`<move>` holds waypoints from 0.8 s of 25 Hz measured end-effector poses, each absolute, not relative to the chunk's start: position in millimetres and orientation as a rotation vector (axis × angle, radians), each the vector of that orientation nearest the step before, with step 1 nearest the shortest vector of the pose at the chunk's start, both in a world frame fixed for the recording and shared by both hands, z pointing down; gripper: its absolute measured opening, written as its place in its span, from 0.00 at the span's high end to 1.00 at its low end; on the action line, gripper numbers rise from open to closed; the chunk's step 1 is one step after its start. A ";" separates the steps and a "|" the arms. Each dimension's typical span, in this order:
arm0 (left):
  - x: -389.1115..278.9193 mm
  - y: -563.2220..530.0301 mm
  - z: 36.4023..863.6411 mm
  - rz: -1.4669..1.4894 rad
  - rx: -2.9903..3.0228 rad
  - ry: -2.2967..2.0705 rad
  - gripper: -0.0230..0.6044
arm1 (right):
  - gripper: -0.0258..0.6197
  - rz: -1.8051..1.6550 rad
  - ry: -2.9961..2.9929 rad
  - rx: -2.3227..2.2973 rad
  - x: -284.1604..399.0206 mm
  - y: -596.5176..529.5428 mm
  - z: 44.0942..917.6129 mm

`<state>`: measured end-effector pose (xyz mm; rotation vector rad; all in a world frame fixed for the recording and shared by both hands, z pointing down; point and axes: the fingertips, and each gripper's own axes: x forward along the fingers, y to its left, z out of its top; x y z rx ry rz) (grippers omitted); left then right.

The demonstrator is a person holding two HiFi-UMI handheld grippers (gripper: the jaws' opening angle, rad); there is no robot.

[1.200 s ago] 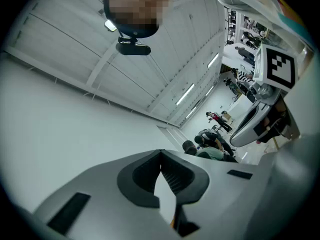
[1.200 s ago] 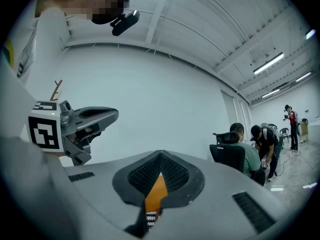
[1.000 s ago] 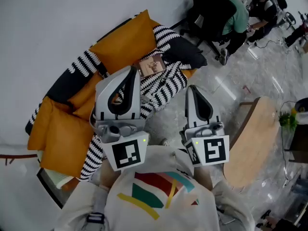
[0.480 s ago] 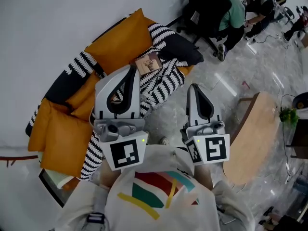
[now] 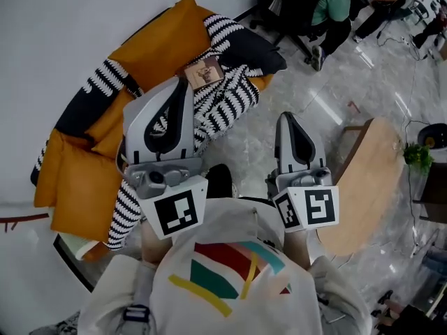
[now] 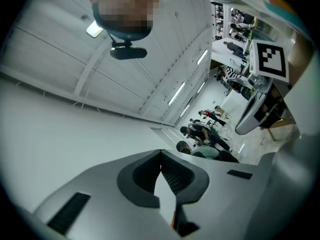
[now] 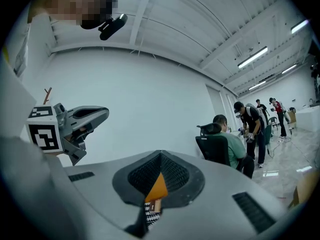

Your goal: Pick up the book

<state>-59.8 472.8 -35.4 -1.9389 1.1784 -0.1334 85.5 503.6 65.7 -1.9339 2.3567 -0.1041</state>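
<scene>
Book (image 5: pixel 204 72): brown cover, lying face up on the orange sofa (image 5: pixel 77 187), on the upper part of the black-and-white striped throw (image 5: pixel 225 103) and at the foot of the orange back cushion (image 5: pixel 157 44). A dark cushion (image 5: pixel 255 51) lies just beside it on the right of the head view. Neither gripper touches the book.

Left gripper (image 5: pixel 184 86): jaws pressed together at the tips, nothing between them. In the head view its tip is near the book, on the side nearer the person, above the throw.

Right gripper (image 5: pixel 288 116): jaws pressed together at the tips, nothing held. It hangs over the pale marbled floor (image 5: pixel 335 96), well apart from the book and between the sofa and a rounded wooden table (image 5: pixel 363 201).

In the right gripper view, the book (image 7: pixel 155 205) shows small through the gap below the closed tips, with orange cushion above it and striped throw below.

Background: a person in a green top (image 5: pixel 332 5) sits in a black office chair beyond the sofa.
</scene>
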 end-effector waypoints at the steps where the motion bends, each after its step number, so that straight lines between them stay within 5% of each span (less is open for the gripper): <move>1: -57.7 475.5 -35.2 -0.134 -1.935 1.166 0.95 | 0.94 -0.117 2.367 -1.929 86.6 504.1 68.8; 20: -74.3 324.1 -15.1 -0.138 -1.932 1.284 0.95 | 0.94 -0.179 2.450 -1.902 80.8 361.8 93.8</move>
